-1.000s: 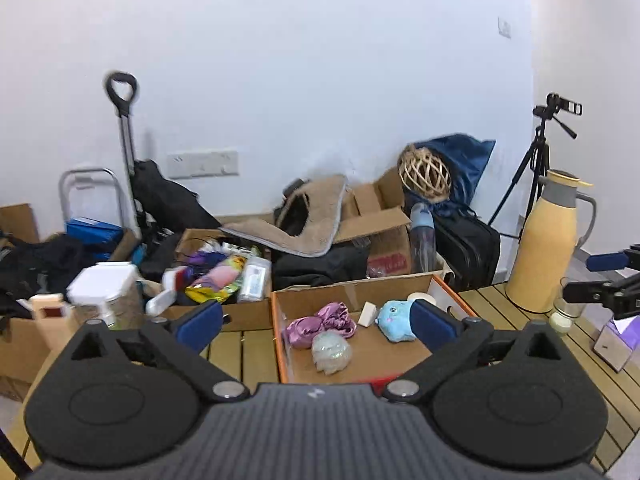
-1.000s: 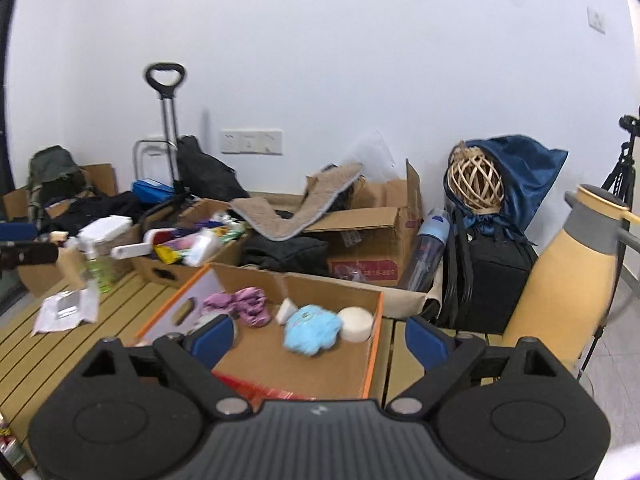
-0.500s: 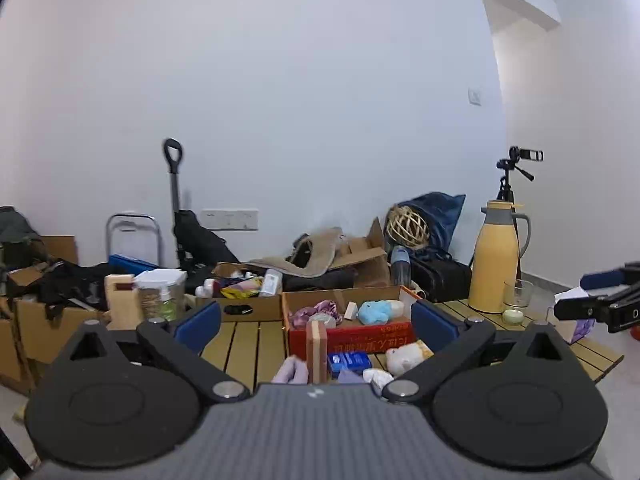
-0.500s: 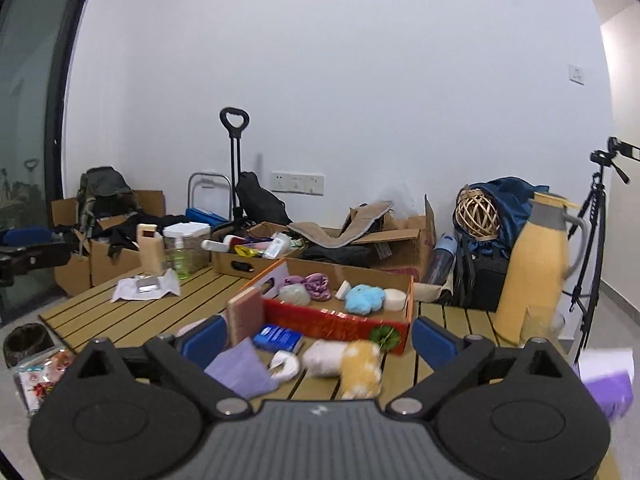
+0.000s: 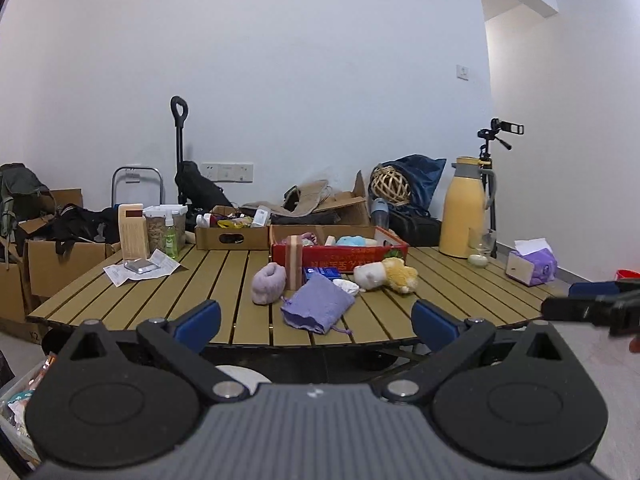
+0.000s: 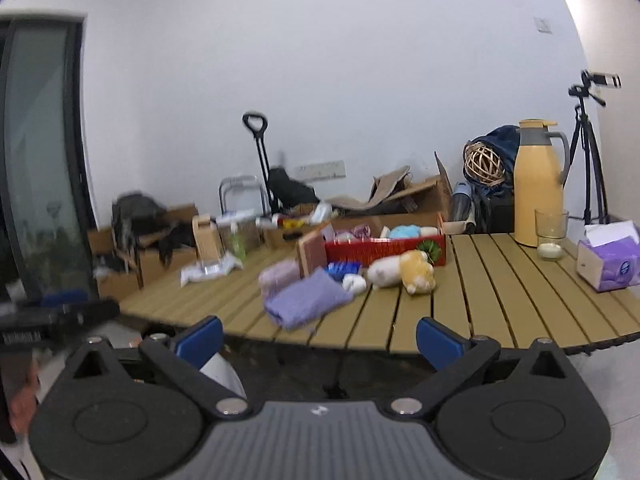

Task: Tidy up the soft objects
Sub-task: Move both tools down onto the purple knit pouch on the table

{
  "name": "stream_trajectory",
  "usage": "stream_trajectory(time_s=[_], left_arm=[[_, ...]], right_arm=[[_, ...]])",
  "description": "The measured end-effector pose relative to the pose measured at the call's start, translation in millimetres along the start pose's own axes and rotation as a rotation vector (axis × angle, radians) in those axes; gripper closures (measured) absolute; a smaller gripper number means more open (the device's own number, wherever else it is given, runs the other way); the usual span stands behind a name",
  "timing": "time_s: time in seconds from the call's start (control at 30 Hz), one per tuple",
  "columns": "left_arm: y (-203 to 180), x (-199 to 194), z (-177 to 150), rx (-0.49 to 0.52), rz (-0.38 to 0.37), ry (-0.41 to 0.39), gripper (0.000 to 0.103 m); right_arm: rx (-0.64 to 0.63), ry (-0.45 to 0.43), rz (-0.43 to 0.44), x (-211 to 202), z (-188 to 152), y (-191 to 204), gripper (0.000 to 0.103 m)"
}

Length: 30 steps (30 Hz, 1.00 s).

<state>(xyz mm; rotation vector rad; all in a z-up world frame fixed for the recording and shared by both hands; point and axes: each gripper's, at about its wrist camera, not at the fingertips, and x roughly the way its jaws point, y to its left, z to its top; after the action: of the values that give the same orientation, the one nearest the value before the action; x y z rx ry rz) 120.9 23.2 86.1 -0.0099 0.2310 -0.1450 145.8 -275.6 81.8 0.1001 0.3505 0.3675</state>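
Observation:
On the slatted table (image 5: 200, 280) a purple pouch (image 5: 318, 306), a lilac rolled soft piece (image 5: 269, 283) and a white and yellow plush (image 5: 386, 274) lie in front of a red box (image 5: 340, 258). A blue plush (image 5: 352, 241) and other soft items sit inside the box. My left gripper (image 5: 316, 322) is open and empty, off the table's near edge. My right gripper (image 6: 318, 340) hangs off the near edge too, its jaws opening with nothing between them. In the right wrist view the pouch (image 6: 306, 302), plush (image 6: 404, 274) and box (image 6: 384, 246) are blurred.
A yellow thermos (image 5: 466, 208), a glass (image 5: 480, 246) and a purple tissue box (image 5: 530, 266) stand at the table's right. A cardboard box (image 5: 232, 237), jars and papers (image 5: 140, 268) are at the left. Boxes, bags and a tripod crowd the floor behind.
Both grippers have drawn back and down from above the red box to beyond the table's near edge. The soft items in front of the box have come into view.

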Motion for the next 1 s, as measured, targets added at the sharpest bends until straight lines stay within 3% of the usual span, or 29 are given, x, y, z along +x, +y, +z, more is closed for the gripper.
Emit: stream_trajectory(time_s=[0.2, 0.53, 0.8, 1.0], left_arm=[[-5.1, -8.4, 2.9, 0.012, -0.005, -0.034, 0.000], [0.9, 27.1, 4.2, 0.003, -0.001, 0.011, 0.000], [8.9, 91.2, -1.0, -0.022, -0.007, 0.100, 0.000], [21.7, 182.8, -18.0, -0.075, -0.027, 0.215, 0.000]], right_arm=[[-0.036, 0.006, 0.002, -10.3, -10.4, 14.9, 0.000], [-0.031, 0.000, -0.015, 12.0, -1.3, 2.5, 0.000], [-0.031, 0.034, -0.010, 58.2, 6.1, -10.9, 0.000], [-0.019, 0.060, 0.012, 110.7, 15.4, -28.0, 0.002]])
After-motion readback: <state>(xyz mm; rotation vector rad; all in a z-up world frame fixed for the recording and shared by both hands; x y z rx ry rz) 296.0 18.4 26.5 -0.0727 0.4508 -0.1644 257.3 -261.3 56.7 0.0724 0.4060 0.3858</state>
